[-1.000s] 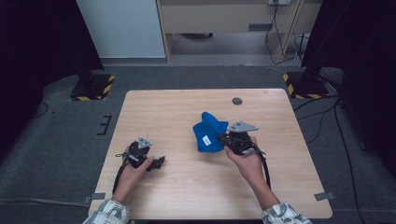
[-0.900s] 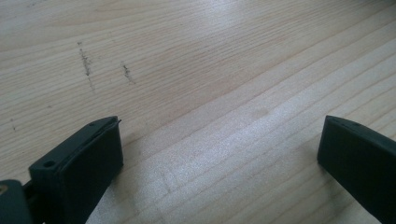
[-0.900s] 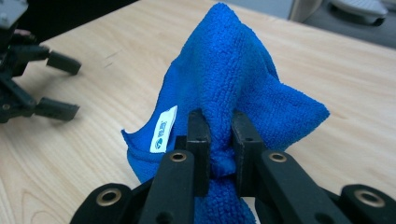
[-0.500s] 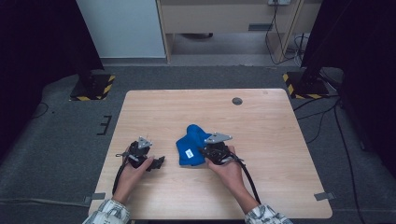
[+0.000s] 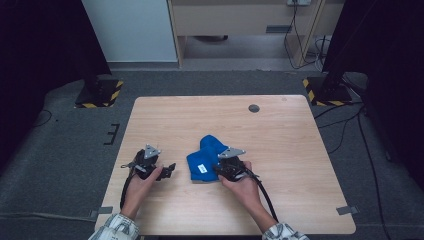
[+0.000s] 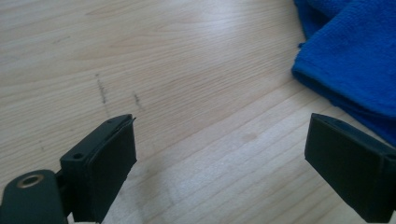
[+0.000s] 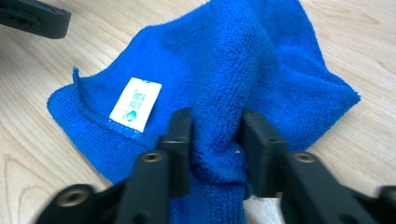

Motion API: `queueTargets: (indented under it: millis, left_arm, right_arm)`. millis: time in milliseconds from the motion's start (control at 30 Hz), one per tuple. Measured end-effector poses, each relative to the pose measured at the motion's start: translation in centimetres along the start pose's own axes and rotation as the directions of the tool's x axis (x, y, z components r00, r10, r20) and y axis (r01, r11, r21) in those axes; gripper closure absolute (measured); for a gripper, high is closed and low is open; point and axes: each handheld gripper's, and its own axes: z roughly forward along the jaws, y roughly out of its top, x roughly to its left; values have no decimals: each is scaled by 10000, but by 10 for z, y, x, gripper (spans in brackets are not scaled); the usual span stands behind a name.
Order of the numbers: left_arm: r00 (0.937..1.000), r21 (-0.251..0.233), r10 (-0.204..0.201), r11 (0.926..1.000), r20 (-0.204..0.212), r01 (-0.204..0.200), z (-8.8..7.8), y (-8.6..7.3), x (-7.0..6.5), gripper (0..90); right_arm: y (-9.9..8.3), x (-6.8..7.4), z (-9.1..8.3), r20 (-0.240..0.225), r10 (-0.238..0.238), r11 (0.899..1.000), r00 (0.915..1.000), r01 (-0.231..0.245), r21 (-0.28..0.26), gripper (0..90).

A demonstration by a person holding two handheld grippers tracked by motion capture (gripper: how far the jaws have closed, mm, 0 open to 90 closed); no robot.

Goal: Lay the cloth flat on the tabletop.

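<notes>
A blue cloth with a white label lies bunched on the wooden table, a little right of the middle near the front. My right gripper comes at it from the right. In the right gripper view a raised fold of the cloth sits between the jaws, and both pads touch it. These jaws have just been opening. My left gripper rests low on the table to the left of the cloth, open wide over bare wood, with the cloth's edge just beyond its right jaw.
A dark round grommet is set in the table near its far edge. Grey carpet surrounds the table, with black stands on striped bases at the back left and back right. One jaw of the left gripper shows beyond the cloth.
My right hand has carried the cloth down and to the left, from held up over the table to lying on it. Its jaws stand wider apart. The left hand has stayed put.
</notes>
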Motion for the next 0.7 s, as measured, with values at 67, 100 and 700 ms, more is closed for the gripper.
queueTargets:
  millis: [67,100,700]
  left_arm:
    - [10000,-56,65,10000,23,-64,-1,1,-2,86]
    - [9999,-165,109,9998,88,-107,-2,2,-5,88]
    - [9752,-992,1205,9897,1858,-1034,-14,10,-52,286]
  right_arm:
    - [0,0,-2,83,12,10000,10000,-12,-55,562]
    - [0,-1,-4,156,3,9999,9999,-1,-118,511]
    - [-5,-25,-46,-63,-68,9982,10000,64,-599,761]
